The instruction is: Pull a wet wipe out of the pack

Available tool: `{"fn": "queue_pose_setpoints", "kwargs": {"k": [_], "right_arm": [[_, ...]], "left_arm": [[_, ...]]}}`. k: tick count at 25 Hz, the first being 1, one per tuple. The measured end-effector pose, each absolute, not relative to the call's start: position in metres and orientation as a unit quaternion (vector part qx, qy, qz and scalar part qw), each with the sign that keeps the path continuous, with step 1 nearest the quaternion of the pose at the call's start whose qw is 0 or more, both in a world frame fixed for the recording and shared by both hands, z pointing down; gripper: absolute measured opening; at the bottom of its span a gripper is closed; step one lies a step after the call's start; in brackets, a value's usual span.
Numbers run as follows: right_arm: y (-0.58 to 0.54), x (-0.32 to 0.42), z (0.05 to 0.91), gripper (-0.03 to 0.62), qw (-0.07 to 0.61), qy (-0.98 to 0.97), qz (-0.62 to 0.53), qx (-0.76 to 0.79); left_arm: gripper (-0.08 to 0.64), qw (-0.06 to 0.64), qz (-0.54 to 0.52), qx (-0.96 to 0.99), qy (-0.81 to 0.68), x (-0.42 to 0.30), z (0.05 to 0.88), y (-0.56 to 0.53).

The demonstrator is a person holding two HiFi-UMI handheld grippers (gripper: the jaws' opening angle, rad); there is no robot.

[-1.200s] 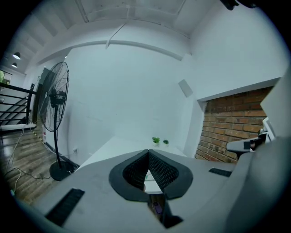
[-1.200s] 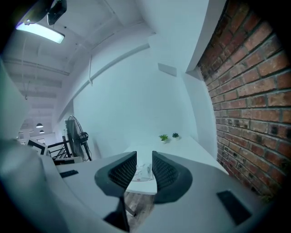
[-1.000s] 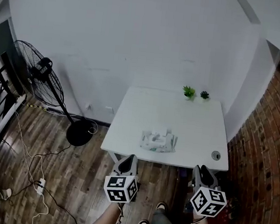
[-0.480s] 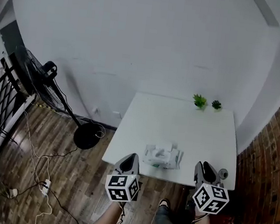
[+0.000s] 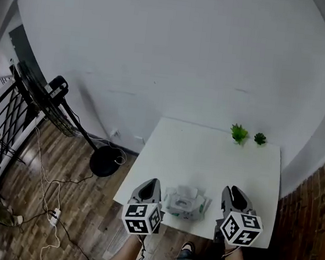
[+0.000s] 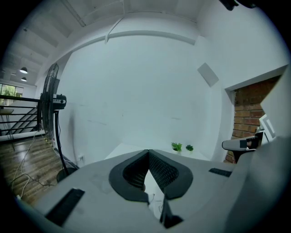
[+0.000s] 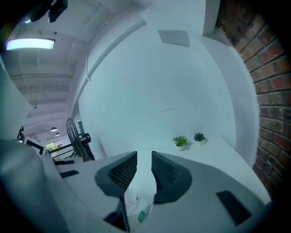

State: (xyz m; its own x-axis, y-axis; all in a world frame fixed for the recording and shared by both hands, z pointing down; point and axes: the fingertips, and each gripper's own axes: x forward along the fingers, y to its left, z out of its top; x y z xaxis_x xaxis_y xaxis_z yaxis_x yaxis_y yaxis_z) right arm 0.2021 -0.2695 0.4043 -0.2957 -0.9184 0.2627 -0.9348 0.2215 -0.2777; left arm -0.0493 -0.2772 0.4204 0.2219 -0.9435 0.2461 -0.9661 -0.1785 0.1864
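Wet wipe pack (image 5: 187, 204) lies at the 6 o'clock edge of the white table (image 5: 217, 162), close to the front rim, w/ a white flap standing up on its top. Can't tell if that flap is the lid or a wipe. In the head view the pack sits between the two grippers: left gripper (image 5: 151, 183) just beside it at its 9 o'clock, right gripper (image 5: 231, 191) near it at its 3 o'clock, neither touching it. Left gripper view: jaws pressed together at the tips, forming a V that widens toward the camera, nothing between them, pack not seen there. Right gripper view: jaws spread w/ a narrow straight gap. The pack shows low in that gap at 6 o'clock, white w/ a green label patch, lying under the jaws and not pinched. Two small potted plants (image 5: 239, 133) stand side by side at the table's 1 o'clock corner, well apart from the pack. A standing fan (image 5: 41, 98) is on the wood floor (image 5: 84, 205) at 9 o'clock of the table.
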Motion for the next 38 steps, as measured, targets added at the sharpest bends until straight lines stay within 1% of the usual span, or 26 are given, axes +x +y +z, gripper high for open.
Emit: {"fn": "queue_pose_setpoints", "kwargs": {"k": [6, 14, 28, 32, 38], "right_arm": [[-0.315, 0.210, 0.406, 0.100, 0.051, -0.797, 0.186, 0.573], [-0.355, 0.198, 0.420, 0.100, 0.062, -0.806, 0.199, 0.555], [-0.369, 0.180, 0.431, 0.098, 0.089, -0.810, 0.199, 0.544], [-0.368, 0.168, 0.437, 0.098, 0.096, -0.819, 0.202, 0.529], [-0.359, 0.152, 0.450, 0.098, 0.131, -0.838, 0.206, 0.488]], "left_arm": [[0.000, 0.167, 0.025, 0.746, -0.644, -0.047, 0.426, -0.311], [0.000, 0.185, 0.040, 0.718, -0.669, -0.074, 0.438, -0.329], [0.000, 0.201, 0.048, 0.720, -0.663, -0.083, 0.455, -0.346], [0.000, 0.206, 0.050, 0.712, -0.670, -0.095, 0.461, -0.340], [0.000, 0.227, 0.049, 0.690, -0.685, -0.108, 0.478, -0.326]]}}
